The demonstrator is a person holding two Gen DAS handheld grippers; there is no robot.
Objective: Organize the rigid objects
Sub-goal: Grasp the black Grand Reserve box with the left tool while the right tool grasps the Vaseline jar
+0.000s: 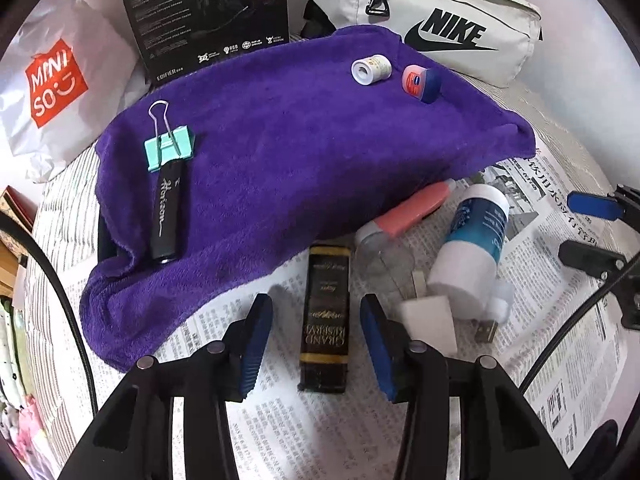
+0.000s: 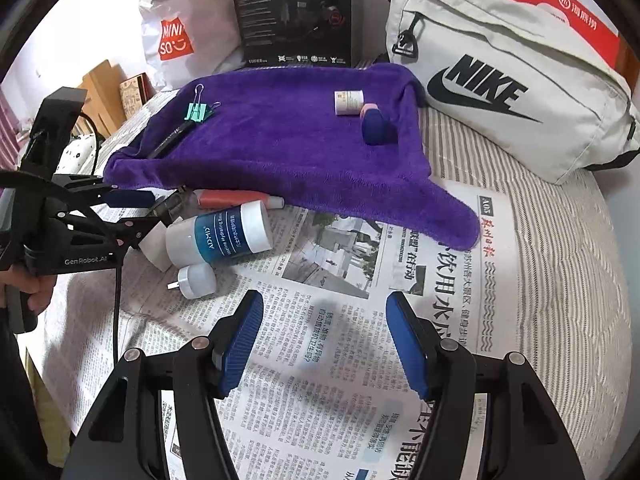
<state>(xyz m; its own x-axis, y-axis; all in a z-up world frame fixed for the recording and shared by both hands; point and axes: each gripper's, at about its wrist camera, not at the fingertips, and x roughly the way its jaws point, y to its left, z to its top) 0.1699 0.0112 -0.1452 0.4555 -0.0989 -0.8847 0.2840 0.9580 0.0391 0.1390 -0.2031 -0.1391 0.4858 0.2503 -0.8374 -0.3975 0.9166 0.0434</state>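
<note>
Striped bedding (image 2: 520, 208) covers a bed that carries a spread newspaper (image 2: 340, 320) and a purple towel (image 1: 280, 140). Left gripper (image 1: 316, 340) points steeply down over the newspaper, its blue fingers (image 1: 256, 344) parted on either side of a dark box lettered "Grand Reserve" (image 1: 326, 320); the pads stand clear of the box's sides and do not press it. In the right wrist view a hand (image 2: 32, 292) grips this tool's handle near the bed's left edge. Right gripper (image 2: 324, 336) also tilts downward, fingers (image 2: 408, 344) moderately wide with only newsprint between them.

On the towel lie a black tube (image 1: 166, 216) with a mint binder clip (image 1: 170, 150) at its far end, a small white jar (image 1: 372, 70) and a blue-capped tin (image 1: 420, 82) near the far corner. Just beside the box, on the newspaper, crowd a pink-banded clear bottle (image 1: 400, 216), a white-and-teal bottle (image 1: 472, 248), a white plug adapter (image 1: 432, 320) and a USB connector (image 1: 486, 330). At the bed's far edge stand a Miniso bag (image 1: 56, 80), a black headset carton (image 1: 204, 16) and a white Nike bag (image 2: 500, 92).
</note>
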